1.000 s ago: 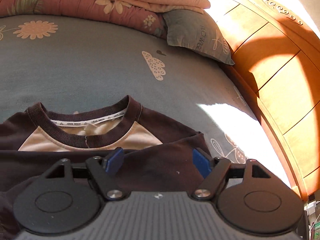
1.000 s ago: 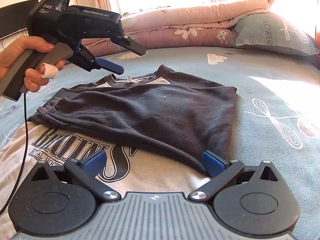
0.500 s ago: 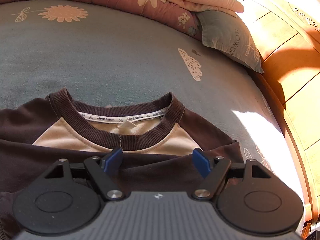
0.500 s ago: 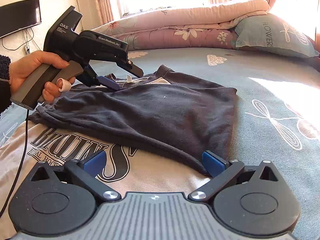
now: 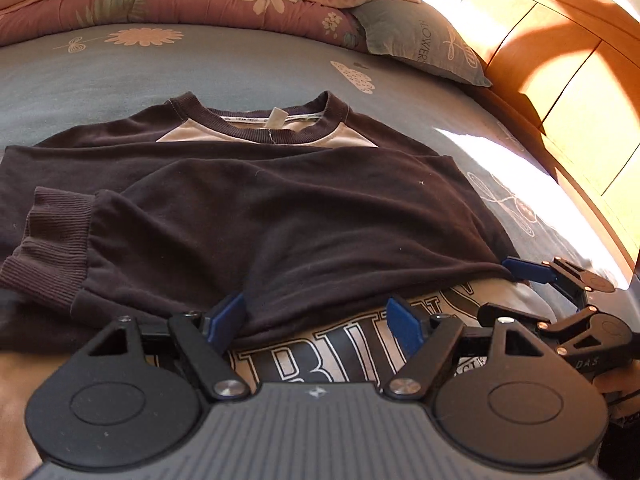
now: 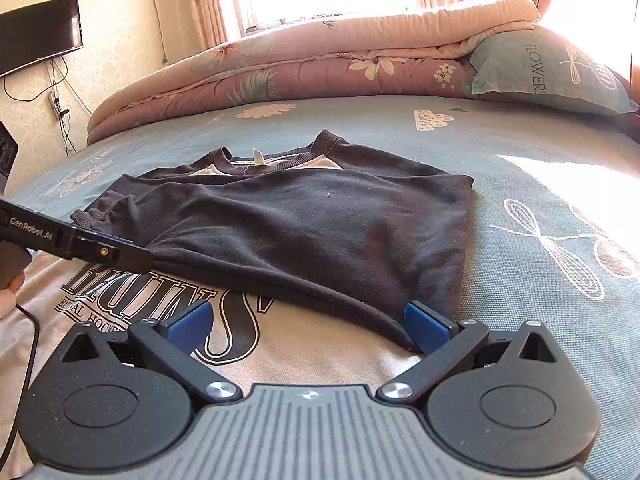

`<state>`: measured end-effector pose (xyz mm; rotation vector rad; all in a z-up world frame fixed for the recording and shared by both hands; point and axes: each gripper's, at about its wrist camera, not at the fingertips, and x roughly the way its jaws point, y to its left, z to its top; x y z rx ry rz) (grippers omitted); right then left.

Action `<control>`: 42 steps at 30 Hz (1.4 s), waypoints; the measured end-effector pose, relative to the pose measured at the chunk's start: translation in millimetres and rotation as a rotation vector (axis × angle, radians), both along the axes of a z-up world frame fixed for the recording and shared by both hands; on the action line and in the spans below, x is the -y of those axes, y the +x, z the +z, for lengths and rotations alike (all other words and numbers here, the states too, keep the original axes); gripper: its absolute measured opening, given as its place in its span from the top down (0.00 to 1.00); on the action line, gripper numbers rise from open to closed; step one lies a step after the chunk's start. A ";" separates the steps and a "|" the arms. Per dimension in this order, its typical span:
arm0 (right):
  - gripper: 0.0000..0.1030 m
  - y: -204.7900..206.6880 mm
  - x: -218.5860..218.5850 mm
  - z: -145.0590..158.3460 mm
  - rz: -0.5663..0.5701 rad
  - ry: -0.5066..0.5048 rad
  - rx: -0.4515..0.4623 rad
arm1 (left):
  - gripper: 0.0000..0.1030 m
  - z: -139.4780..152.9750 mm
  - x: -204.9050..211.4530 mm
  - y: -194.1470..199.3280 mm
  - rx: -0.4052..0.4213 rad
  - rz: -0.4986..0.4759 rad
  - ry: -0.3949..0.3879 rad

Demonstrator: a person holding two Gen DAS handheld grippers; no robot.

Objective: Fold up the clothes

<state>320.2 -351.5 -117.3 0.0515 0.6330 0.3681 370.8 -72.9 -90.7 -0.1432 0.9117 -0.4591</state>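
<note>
Lying flat on the blue-grey patterned bedsheet (image 6: 520, 152), the dark brown and beige raglan sweatshirt (image 6: 312, 224) had both sleeves folded across its printed chest. Left gripper (image 5: 316, 322) stood released, blue pads spread wide over the lower sleeve's edge, nothing clamped. Right gripper (image 6: 308, 322) likewise stood released above the beige front, one pad beside the sleeve's hem.
</note>
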 end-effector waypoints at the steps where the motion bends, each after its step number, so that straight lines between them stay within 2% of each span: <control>1: 0.00 0.0 -0.2 0.0 0.000 -0.002 0.000 | 0.25 5.6 -0.5 4.4 0.012 0.002 0.005; 5: 0.00 -0.3 -0.7 -0.2 0.000 -0.006 0.001 | 0.24 20.3 1.6 27.1 0.097 0.021 0.058; 8: 0.00 -0.4 0.0 -0.2 0.000 -0.003 0.001 | 0.24 1.9 -6.7 42.4 0.015 0.102 0.068; 14: 0.00 -0.4 1.0 0.2 0.001 0.000 0.000 | 0.23 2.3 -22.5 24.0 -0.027 0.096 0.079; 17: 0.00 0.2 -0.6 0.2 0.001 -0.008 0.000 | 0.24 16.3 -10.2 34.9 0.061 0.055 0.135; 18: 0.00 0.1 -0.6 0.2 0.001 -0.008 0.001 | 0.24 19.3 -4.9 38.6 0.106 0.037 0.143; 19: 0.00 0.2 -0.6 0.1 0.001 -0.007 0.001 | 0.24 18.8 -0.6 45.1 0.111 0.027 0.128; 23: 0.00 0.0 -0.8 -0.1 0.001 -0.008 0.001 | 0.24 -5.7 7.8 61.5 0.050 0.045 0.153; 24: 0.00 -0.2 -0.9 -0.1 0.001 -0.008 0.001 | 0.23 -10.0 4.6 56.7 0.073 0.035 0.152; 27: 0.00 -0.2 0.6 0.1 0.002 0.000 0.001 | 0.23 -10.4 -6.3 36.9 0.084 0.018 0.208; 30: 0.00 -0.7 0.4 0.5 0.002 -0.003 0.000 | 0.23 1.2 -11.9 33.5 0.033 0.038 0.263; 32: 0.00 -0.8 -1.1 0.6 0.001 -0.013 0.001 | 0.25 12.4 -1.3 35.5 0.046 0.033 0.284; 35: 0.00 -0.7 -0.6 0.7 0.002 -0.009 0.000 | 0.23 23.0 34.3 36.4 0.131 -0.066 0.242; 39: 0.00 -0.8 1.3 1.5 0.006 0.004 -0.005 | 0.23 3.2 80.5 45.3 0.103 -0.114 0.258; 40: 0.00 -1.0 2.7 2.3 0.009 0.013 -0.007 | 0.23 -4.6 83.9 43.9 0.078 -0.117 0.273; 42: 0.00 -2.4 6.5 5.5 0.033 0.029 -0.019 | 0.21 -9.2 77.5 30.9 0.112 -0.129 0.283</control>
